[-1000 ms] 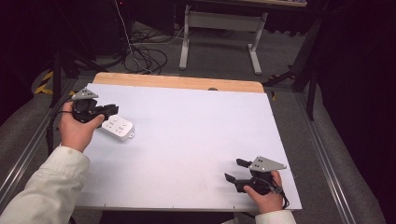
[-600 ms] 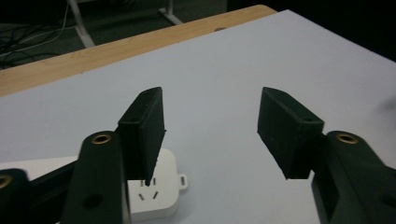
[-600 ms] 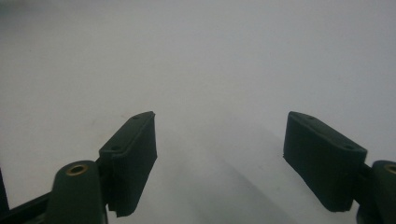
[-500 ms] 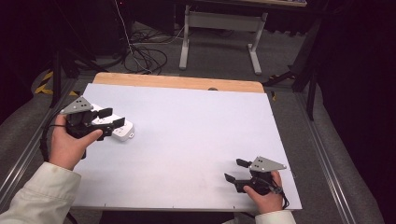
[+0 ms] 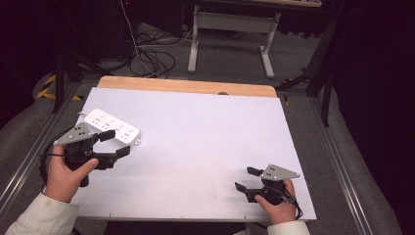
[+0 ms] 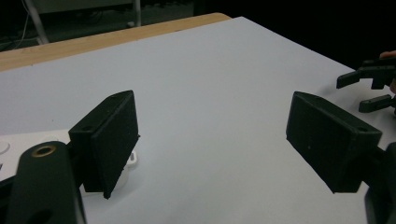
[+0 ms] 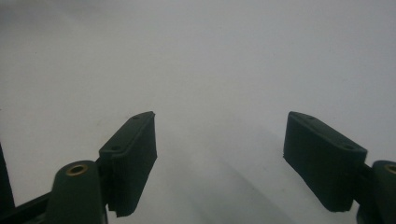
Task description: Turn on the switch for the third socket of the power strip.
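Lying flat near the far left corner of the white table (image 5: 205,147), a white power strip (image 5: 111,126) rests with its socket faces up, its near end just beside the left gripper (image 5: 119,142). Beyond the table's wooden far edge, a tangle of black cables (image 5: 147,56) sprawls on the grey floor beside a metal stand (image 5: 230,29); nothing stands between either tool and the strip.

The left gripper, held in the person's left hand (image 5: 68,171), has just been opening its jaws, which now stand wide apart with bare tabletop between them. In the left gripper view a corner of the power strip (image 6: 28,144) shows behind the left-hand jaw, close to it; whether they touch I cannot tell. It grasps nothing.

The right gripper (image 5: 247,178) sits well apart at the table's near right edge, in the right hand (image 5: 276,203), jaws spread wide over bare white surface and clasping nothing.
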`<state>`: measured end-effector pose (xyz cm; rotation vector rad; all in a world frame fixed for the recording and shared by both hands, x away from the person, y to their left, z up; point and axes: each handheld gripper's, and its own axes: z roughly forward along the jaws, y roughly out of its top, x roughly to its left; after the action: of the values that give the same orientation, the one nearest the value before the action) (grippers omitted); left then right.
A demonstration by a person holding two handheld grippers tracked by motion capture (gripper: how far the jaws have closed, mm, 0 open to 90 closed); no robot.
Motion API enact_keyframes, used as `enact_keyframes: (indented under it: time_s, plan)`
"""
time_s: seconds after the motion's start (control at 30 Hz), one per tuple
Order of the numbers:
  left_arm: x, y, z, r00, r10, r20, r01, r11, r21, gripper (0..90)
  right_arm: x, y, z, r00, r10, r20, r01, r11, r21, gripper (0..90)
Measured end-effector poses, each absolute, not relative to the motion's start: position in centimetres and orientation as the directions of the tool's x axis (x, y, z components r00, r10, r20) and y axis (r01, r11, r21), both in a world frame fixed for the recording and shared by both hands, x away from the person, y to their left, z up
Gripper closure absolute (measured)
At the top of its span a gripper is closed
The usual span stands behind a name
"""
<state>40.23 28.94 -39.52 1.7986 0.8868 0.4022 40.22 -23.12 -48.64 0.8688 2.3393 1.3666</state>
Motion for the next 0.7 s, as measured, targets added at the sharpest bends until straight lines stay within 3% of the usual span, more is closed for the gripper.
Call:
enact_keyframes:
  time_s: [0.23, 0.4, 0.6, 0.7]
  plan:
    - [38.8, 29.1, -40.8, 0.686, 0.720, -0.105, 0.348, -0.198, 0.916, 14.8, 40.2, -23.1, -48.7, -0.773, 0.632, 0.051, 0.354, 0.364, 0.862, 26.2]
    - [38.2, 29.6, -42.6, 0.687, 0.703, -0.184, 0.394, -0.147, 0.907, 14.8, 40.2, -23.1, -48.7, -0.773, 0.632, 0.053, 0.355, 0.362, 0.862, 26.2]
    - [37.5, 30.3, -45.0, 0.664, 0.729, -0.166, 0.394, -0.153, 0.906, 14.8, 40.2, -23.2, -48.8, -0.773, 0.633, 0.051, 0.356, 0.365, 0.860, 26.2]
    - [37.2, 30.4, -45.7, 0.666, 0.737, -0.114, 0.375, -0.198, 0.906, 14.5, 40.2, -23.1, -48.8, -0.774, 0.631, 0.052, 0.356, 0.366, 0.860, 26.2]
